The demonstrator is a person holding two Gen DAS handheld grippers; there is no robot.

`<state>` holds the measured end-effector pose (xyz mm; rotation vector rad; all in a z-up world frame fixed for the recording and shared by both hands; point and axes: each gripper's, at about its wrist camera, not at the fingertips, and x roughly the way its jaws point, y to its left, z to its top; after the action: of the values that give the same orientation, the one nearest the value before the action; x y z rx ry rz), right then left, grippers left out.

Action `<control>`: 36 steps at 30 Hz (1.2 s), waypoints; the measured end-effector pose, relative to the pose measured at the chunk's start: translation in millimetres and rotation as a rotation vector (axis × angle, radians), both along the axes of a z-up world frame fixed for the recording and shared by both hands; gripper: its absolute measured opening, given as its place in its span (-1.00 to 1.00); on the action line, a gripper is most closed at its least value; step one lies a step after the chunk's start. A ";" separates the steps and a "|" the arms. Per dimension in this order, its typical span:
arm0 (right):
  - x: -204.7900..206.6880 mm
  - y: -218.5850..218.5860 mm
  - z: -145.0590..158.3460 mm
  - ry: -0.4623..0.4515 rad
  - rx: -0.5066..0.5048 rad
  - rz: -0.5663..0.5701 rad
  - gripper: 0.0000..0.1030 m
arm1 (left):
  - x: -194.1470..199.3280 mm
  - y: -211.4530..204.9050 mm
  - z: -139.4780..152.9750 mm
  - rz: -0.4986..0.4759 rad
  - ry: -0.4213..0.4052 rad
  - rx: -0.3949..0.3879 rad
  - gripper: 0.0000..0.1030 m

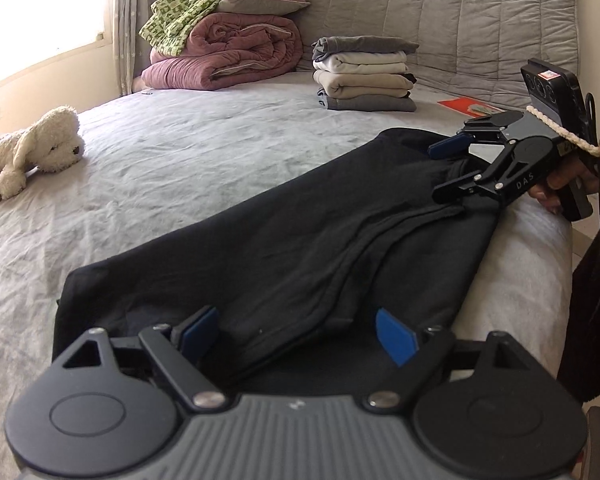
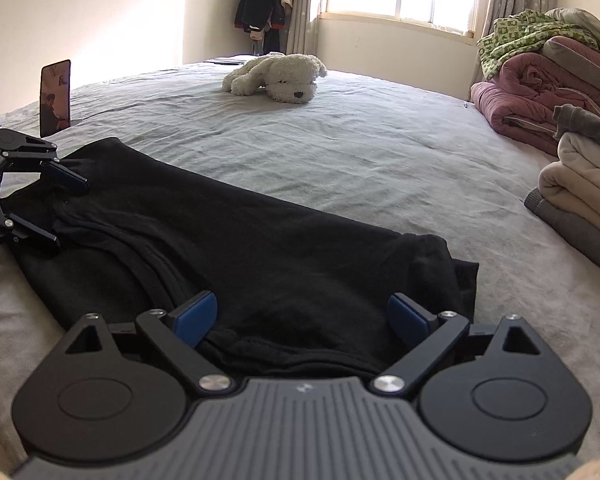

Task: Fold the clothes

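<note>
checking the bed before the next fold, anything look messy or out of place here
Only the black garment: it lies diagonally near the bed's edge, loosely doubled, layers not lined up. The folded stack is tidy. A plush dog lies flat on the sheet, unrelated to the folding.

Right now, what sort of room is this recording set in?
Most likely a bedroom: a wide bed under a grey sheet, rolled quilts and pillows piled at its head, and a plush dog lying on it.
</note>
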<state>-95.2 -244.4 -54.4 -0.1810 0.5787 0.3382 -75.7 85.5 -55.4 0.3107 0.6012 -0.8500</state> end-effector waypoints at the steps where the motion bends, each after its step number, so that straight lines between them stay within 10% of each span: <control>1: -3.4 -5.8 1.2 0.001 0.003 -0.008 0.84 | -2.5 6.6 1.6 0.003 0.009 -0.007 0.70; 24: 9.7 14.6 43.2 0.128 0.229 -0.032 0.92 | 38.6 120.0 20.6 0.444 0.480 -0.565 0.76; 36: 21.1 48.9 50.3 0.178 0.265 0.001 0.92 | 59.2 129.9 -18.0 0.539 0.757 -0.641 0.42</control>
<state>-74.0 -195.5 -4.1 0.1057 0.7027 0.4308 -16.5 215.4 -73.4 -0.7667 1.0058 -0.5701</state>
